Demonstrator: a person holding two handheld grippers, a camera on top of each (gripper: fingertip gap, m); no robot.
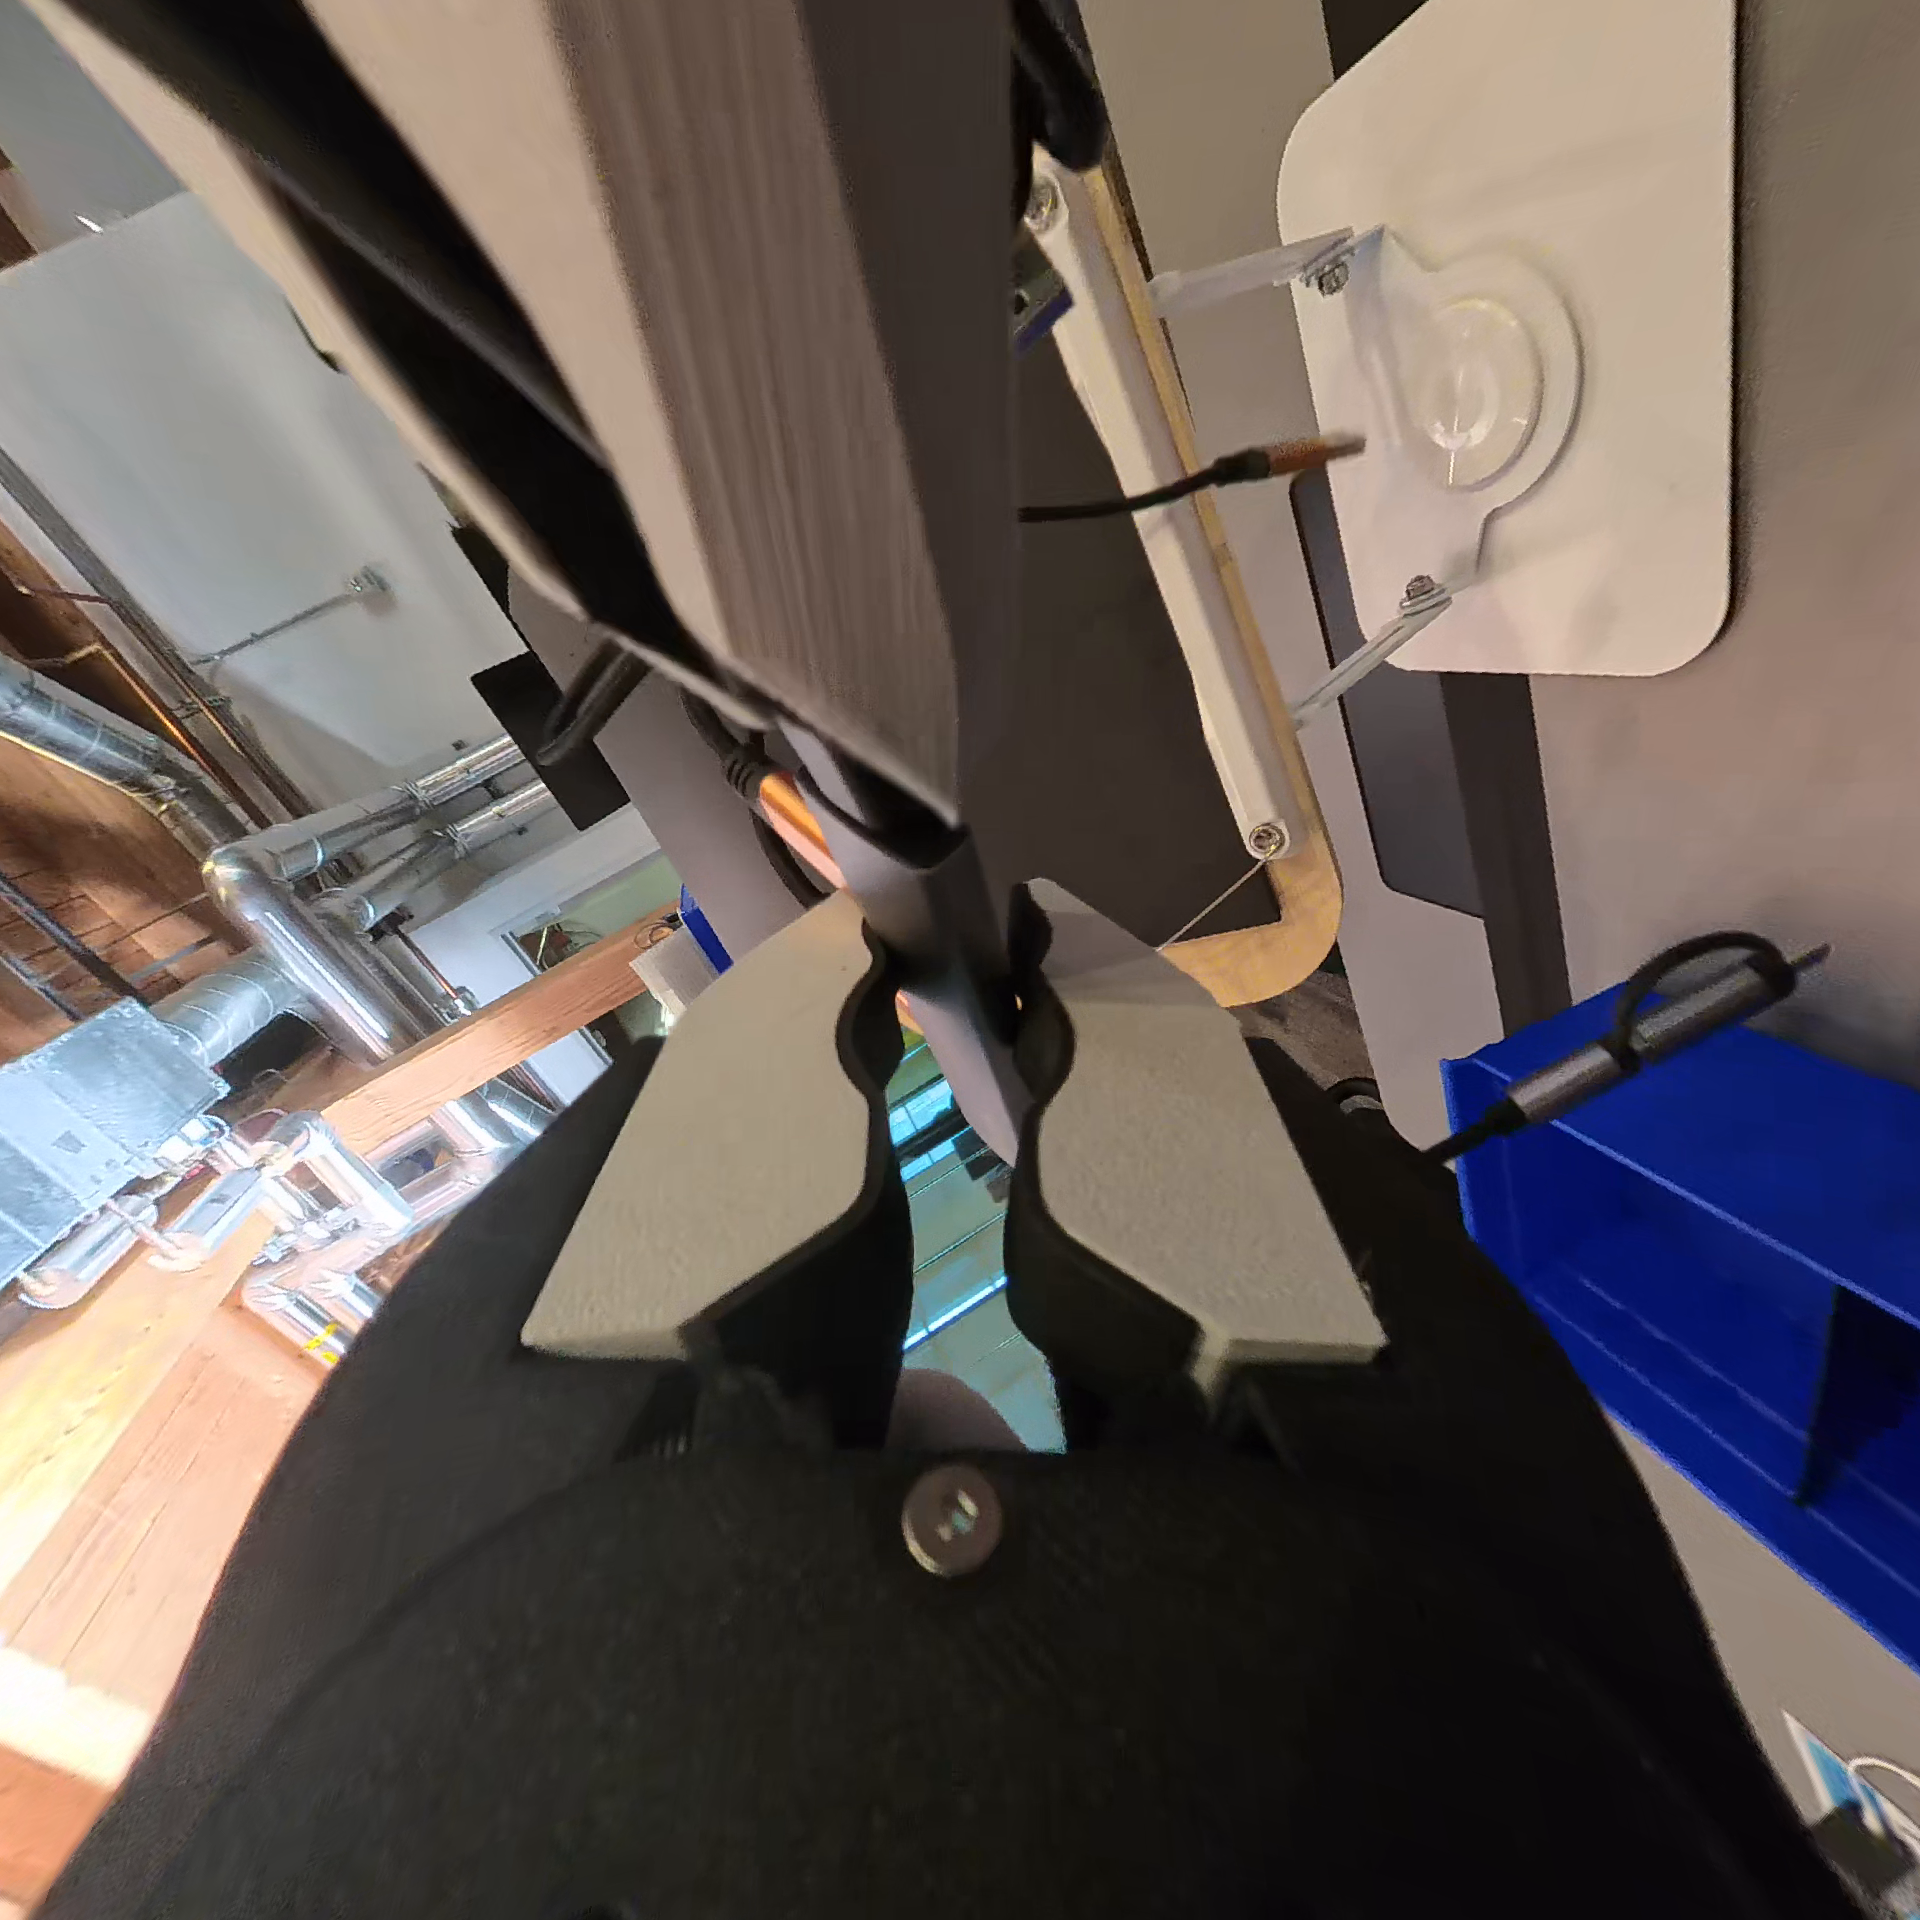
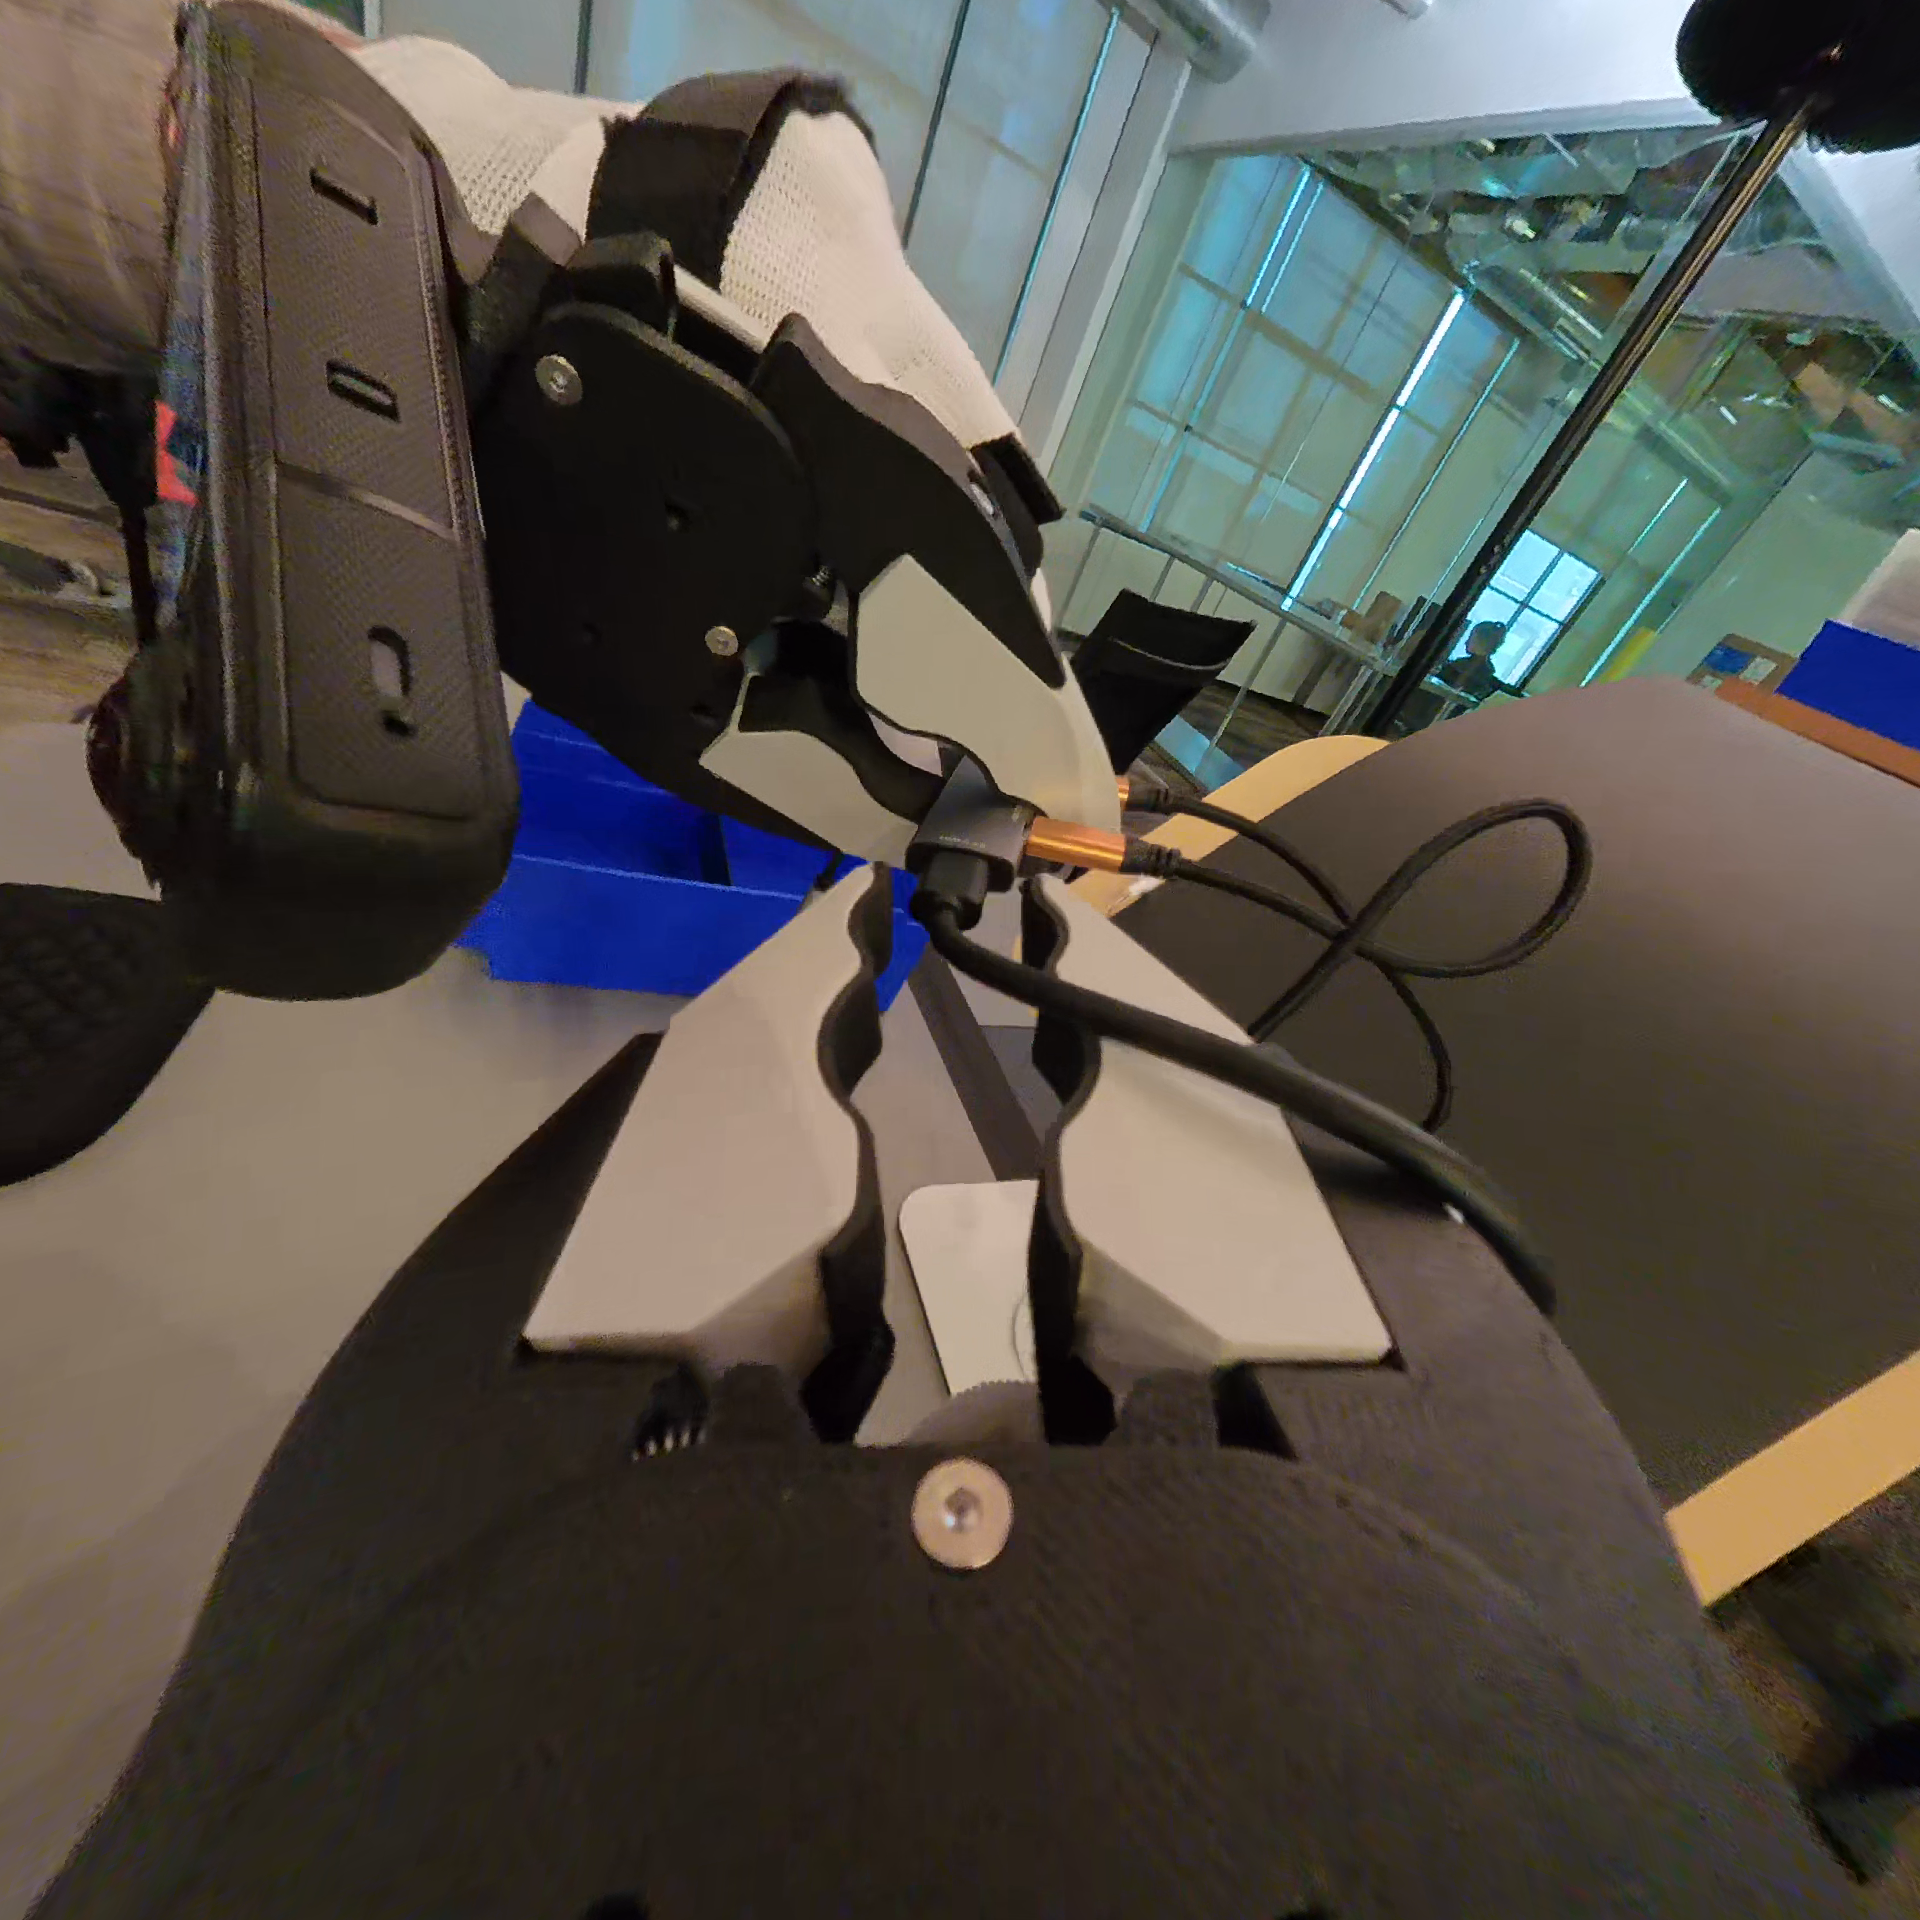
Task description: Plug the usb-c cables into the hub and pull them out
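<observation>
My left gripper point(image 1: 951, 935) is shut on the small grey hub point(image 1: 966, 1039) and holds it in the air. In the right wrist view it point(image 2: 987, 805) comes in from the upper left with the hub point(image 2: 971, 821) at its tips. Two copper-coloured USB-C plugs point(image 2: 1070, 844) sit in the hub's side, one also showing in the left wrist view point(image 1: 795, 821). A thick black cable point(image 2: 1195, 1039) is plugged into the hub's underside. My right gripper point(image 2: 956, 914) is open, its tips just below the hub on either side of the black plug. Its grey finger point(image 1: 790, 468) fills the upper left wrist view.
A blue bin point(image 1: 1662, 1247) point(image 2: 644, 904) holds a grey adapter point(image 1: 1621, 1049). A loose cable with a copper plug point(image 1: 1320, 452) lies near a white plate point(image 1: 1558, 260) point(image 2: 966, 1278). Thin black cables loop over a black mat point(image 2: 1662, 987). A wooden board edge point(image 2: 1787, 1455) lies at the right. My right fingertips sit around 7 cm from my left ones.
</observation>
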